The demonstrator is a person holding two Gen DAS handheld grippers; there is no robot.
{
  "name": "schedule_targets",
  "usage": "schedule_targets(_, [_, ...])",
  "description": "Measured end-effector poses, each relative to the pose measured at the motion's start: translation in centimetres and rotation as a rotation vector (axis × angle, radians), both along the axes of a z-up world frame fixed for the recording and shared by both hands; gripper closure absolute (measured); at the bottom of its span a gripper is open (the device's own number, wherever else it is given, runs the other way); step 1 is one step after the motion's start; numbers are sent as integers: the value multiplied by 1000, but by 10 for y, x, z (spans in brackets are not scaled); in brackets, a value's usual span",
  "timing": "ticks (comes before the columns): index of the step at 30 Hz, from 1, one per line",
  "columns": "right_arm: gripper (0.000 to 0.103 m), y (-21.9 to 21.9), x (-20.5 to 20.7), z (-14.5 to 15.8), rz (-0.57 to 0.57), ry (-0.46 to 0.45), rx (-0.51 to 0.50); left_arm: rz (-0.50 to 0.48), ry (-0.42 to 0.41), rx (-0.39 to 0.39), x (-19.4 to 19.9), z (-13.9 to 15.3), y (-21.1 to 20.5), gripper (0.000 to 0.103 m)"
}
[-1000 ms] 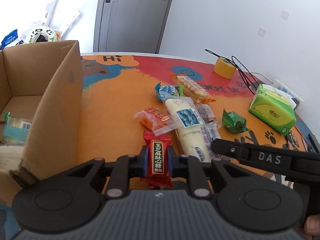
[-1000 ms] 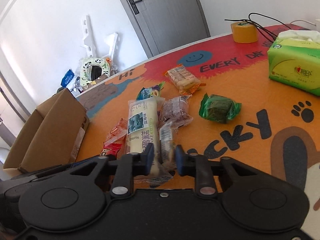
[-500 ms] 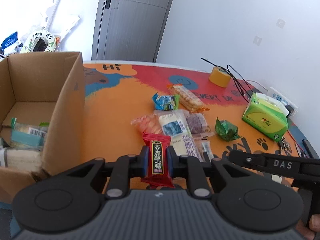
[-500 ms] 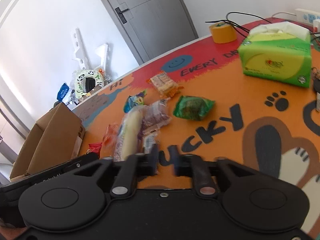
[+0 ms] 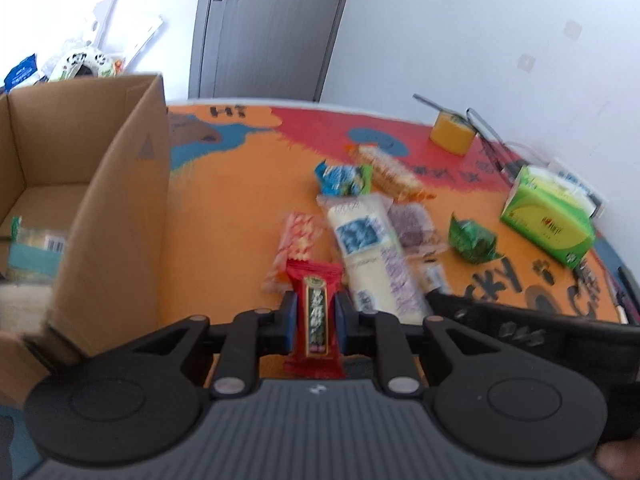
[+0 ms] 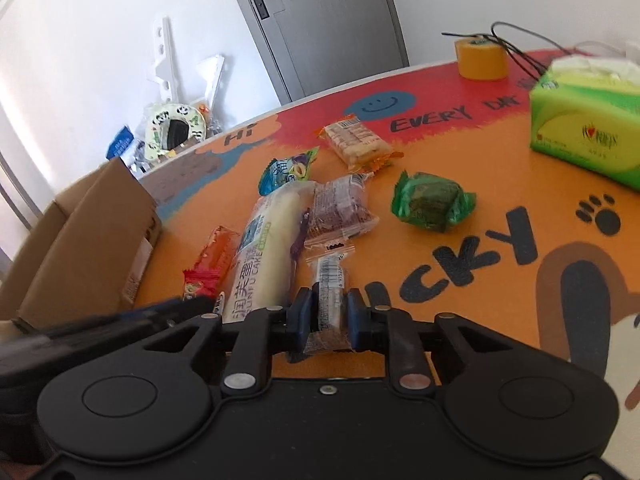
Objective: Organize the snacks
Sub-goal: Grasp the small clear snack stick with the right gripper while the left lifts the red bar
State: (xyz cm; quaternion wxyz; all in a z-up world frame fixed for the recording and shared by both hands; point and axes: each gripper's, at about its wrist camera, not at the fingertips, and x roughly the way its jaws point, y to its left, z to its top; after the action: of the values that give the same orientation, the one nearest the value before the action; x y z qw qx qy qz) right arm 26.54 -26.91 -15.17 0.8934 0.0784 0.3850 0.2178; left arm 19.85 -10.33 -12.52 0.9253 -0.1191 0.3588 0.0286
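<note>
**Both grippers on wrapped snacks beside the open box**

The left gripper [image 5: 313, 322] has its jaws drawn in narrow, the blue pads pressing both sides of a red candy bar [image 5: 315, 322] that stands upright between them, its crimped top edge above the pads and its lower end hanging below.

The right gripper [image 6: 328, 316] has its jaws closing, narrow already, around a small clear-wrapped snack [image 6: 329, 300] with a barcode on it; the packet sits between the pads, which meet its sides, and its far end lies on the table [image 6: 500, 184].

Just left of that packet lies a long white cake roll [image 6: 268, 252], with a purple-brown packet [image 6: 340, 210] touching its far right side and an orange-red packet [image 6: 216, 252] along its left. Beyond them are a blue-green packet [image 6: 286, 170] and a cracker pack [image 6: 356, 142]. A green wrapped cake [image 6: 432, 200] lies apart to the right.

A cardboard box [image 5: 116, 208] stands open at the table's left edge, close beside the left gripper. Inside it, at the bottom, a clear packet with a barcode label [image 5: 38, 242] lies on a teal one; what else it holds is hidden by the near wall.

Farther right on the table are a green tissue pack [image 6: 588, 128] and a yellow tape roll [image 6: 480, 58].
</note>
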Motion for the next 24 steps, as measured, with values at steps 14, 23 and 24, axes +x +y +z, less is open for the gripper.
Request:
schedule_targets(14, [83,-17,-19,24,-37,-50,63,-36,-58,41,-13,17,-12,84])
schedule_targets(23, [83,-3,-36,54,-5,-123,107,-19,-159,40,-35,55,-3,84])
schedule_targets(24, [83,0,-37,58,1,-132,108,-14,-168,39,-38,59,0,84])
